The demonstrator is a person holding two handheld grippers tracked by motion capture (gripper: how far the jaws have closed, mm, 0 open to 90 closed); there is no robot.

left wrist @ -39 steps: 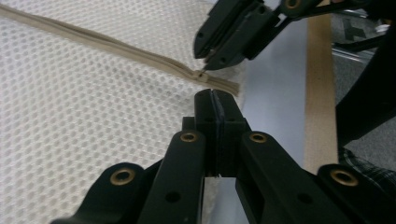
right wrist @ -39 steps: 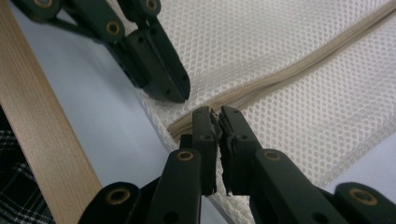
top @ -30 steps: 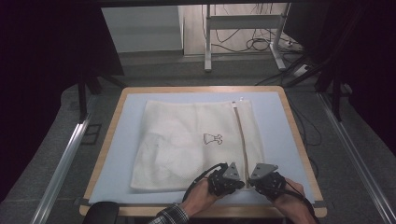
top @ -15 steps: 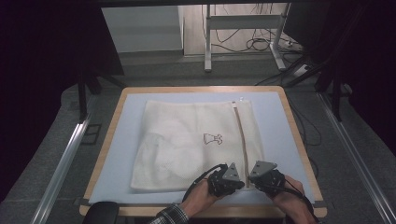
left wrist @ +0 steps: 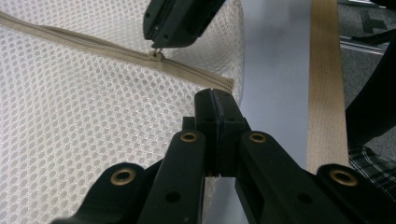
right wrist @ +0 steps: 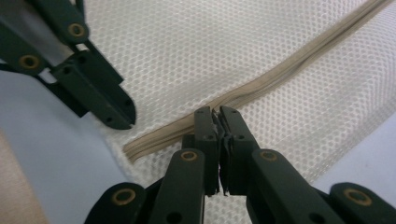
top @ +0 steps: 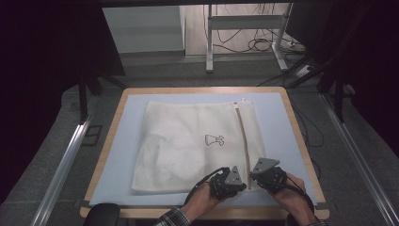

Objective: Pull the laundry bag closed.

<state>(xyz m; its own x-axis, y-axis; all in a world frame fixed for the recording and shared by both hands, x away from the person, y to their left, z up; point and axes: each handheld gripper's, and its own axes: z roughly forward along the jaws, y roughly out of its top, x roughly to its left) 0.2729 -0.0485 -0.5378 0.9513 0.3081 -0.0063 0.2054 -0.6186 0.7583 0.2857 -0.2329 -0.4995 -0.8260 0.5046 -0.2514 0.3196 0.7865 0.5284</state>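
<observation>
White mesh bag [top: 197, 141] gripped at its zipper's near end.
Zipper pull [right wrist: 218, 122] is pinched by the right gripper [right wrist: 216, 114]; bag corner beside the zipper [left wrist: 116, 49] is clamped by the left gripper [left wrist: 215, 95].

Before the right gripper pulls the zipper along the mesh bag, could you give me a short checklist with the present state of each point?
1. Right gripper shut on the zipper pull: ok, its jaws meet at the pull.
2. Left gripper pinning the mesh bag near the zipper's end: ok, jaws shut on the bag's edge.
3. Zipper lying straight ahead: ok.
4. Bag flat on the table: ok, light wrinkles.
5. Grip firmness on the pull: cannot tell.
</observation>
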